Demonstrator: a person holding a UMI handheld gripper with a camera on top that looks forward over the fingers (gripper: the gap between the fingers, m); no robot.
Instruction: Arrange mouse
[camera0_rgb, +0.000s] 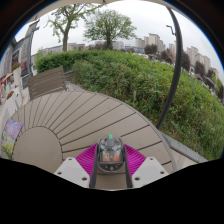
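The hand-held gripper (111, 168) had its two fingers drawn in against the sides of a small grey and black computer mouse (111, 153), whose rounded body sat between the magenta pads (88, 158) with no gap visible at either side, so it appeared firmly held. Beyond the fingers stretched a curved wooden slatted deck (75, 118), bordered by a green hedge (160, 85), with trees and apartment blocks farther off. The likely trouble lay in the mouse's smooth, sloping shell: a loosened squeeze or a tilt during placement could let it slip forward and drop onto the slats.
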